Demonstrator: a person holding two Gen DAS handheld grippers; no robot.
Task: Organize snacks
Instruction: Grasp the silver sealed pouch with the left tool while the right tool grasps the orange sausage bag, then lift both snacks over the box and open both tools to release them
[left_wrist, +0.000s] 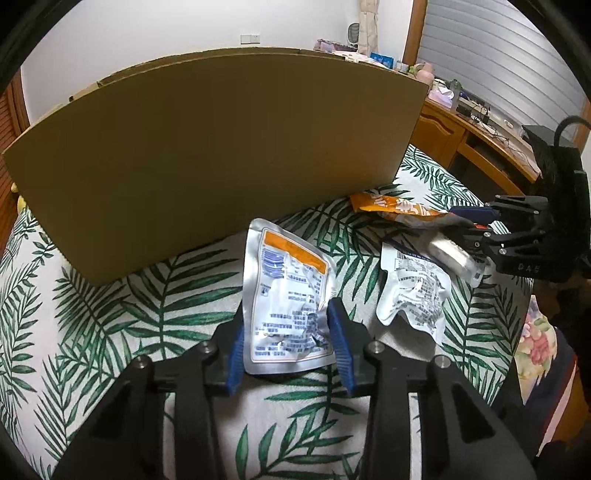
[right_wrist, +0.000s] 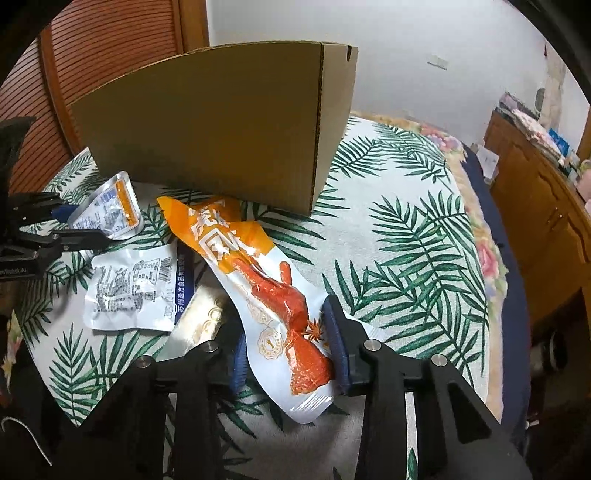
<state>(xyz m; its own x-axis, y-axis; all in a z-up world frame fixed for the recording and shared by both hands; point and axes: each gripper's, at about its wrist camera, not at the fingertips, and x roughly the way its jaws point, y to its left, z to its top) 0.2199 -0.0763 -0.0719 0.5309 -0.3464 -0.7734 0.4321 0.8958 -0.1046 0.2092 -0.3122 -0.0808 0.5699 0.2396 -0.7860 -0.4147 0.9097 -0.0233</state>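
My left gripper (left_wrist: 288, 350) is shut on a silver pouch (left_wrist: 286, 291) with an orange band and blue print, its blue pads pressing both edges. The right wrist view shows the same left gripper (right_wrist: 85, 221) at the left with that silver pouch (right_wrist: 110, 210) tilted up. My right gripper (right_wrist: 288, 354) is shut on a long orange-and-white pouch (right_wrist: 258, 280) showing a chicken foot. The left wrist view has the right gripper (left_wrist: 465, 223) at the right holding the orange pouch (left_wrist: 399, 208). A tall cardboard box (left_wrist: 221, 155) (right_wrist: 221, 129) stands just behind the snacks.
A crumpled white pouch (left_wrist: 413, 288) (right_wrist: 129, 288) and a gold-silver packet (left_wrist: 450, 254) (right_wrist: 199, 314) lie on the leaf-print cloth (left_wrist: 110, 314) (right_wrist: 406, 229). A wooden desk (left_wrist: 480, 140) (right_wrist: 535, 192) with clutter stands to the right. A slatted wooden door (right_wrist: 92, 44) is behind the box.
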